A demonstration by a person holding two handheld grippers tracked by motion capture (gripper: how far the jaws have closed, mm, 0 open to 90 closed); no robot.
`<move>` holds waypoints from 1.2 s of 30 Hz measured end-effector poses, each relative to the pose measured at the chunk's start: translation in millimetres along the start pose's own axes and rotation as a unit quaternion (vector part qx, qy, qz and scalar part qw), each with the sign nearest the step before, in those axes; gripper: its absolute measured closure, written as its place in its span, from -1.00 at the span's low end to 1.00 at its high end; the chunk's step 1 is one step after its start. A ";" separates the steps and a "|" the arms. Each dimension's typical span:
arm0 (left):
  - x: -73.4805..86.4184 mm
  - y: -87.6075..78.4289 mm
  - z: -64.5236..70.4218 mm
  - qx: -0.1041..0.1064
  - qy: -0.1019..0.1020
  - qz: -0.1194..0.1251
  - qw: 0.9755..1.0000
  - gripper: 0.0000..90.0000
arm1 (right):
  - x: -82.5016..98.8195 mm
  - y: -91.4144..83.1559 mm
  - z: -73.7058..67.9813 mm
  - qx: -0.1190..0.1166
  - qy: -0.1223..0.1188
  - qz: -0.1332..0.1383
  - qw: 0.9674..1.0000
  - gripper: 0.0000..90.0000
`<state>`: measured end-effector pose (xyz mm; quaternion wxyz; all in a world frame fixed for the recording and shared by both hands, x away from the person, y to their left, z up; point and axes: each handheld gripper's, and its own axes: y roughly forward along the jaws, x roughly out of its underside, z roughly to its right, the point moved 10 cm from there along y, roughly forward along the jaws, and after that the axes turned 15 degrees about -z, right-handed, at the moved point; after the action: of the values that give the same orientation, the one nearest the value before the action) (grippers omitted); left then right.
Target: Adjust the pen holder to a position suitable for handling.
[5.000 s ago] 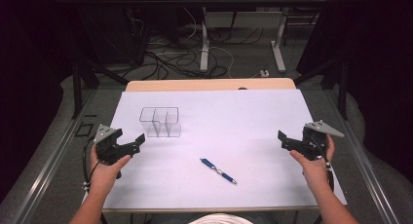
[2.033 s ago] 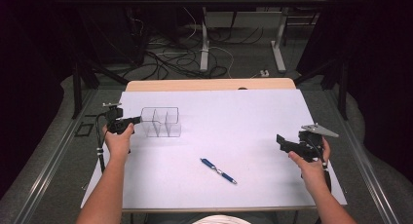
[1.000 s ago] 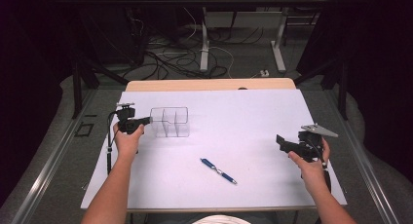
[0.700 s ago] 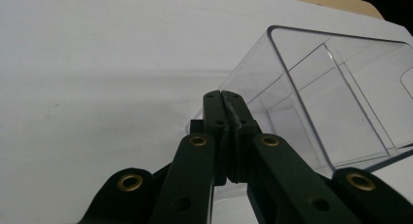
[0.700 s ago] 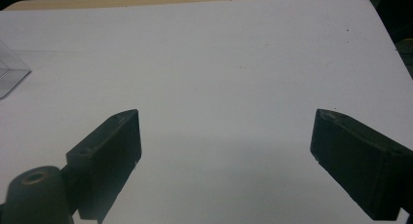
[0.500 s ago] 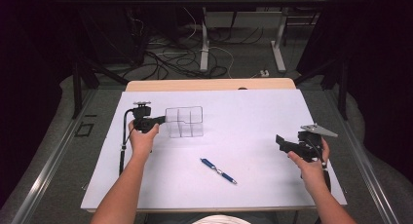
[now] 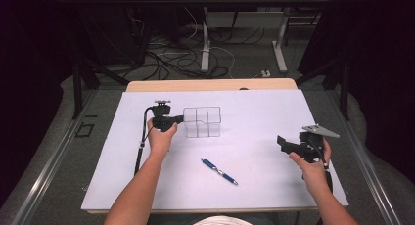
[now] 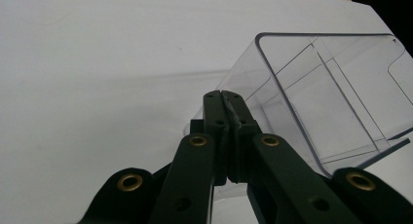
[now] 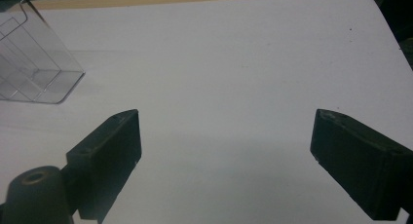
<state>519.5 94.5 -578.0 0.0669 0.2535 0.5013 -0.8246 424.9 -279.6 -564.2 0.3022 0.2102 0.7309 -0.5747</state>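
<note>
A: Clear organizer — where is it, anything inside?

B: Left of centre on the white table; its see-through compartments look empty. The left gripper is clamped on its left wall.

A: And rightward?

B: A blue pen lies on the table nearer the person; the right gripper hovers with jaws spread wide, gripping nothing
</note>
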 end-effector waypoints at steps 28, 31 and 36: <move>-6.4 15.8 26.8 0.010 0.014 -0.007 1.000 0.98 | -0.6 0.2 -0.2 0.002 -0.005 0.005 1.000 -0.75; -6.3 11.6 23.5 0.003 0.016 -0.005 1.000 0.96 | 0.4 -1.0 -0.1 0.002 -0.008 -0.002 1.000 -0.75; -4.0 2.9 19.0 0.003 0.014 -0.004 1.000 0.87 | -0.1 -0.5 -2.1 0.002 -0.001 0.002 1.000 -0.74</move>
<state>517.4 76.2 -571.4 0.0560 0.2637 0.5006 -0.8226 424.3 -277.6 -563.5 0.3038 0.2116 0.7293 -0.5754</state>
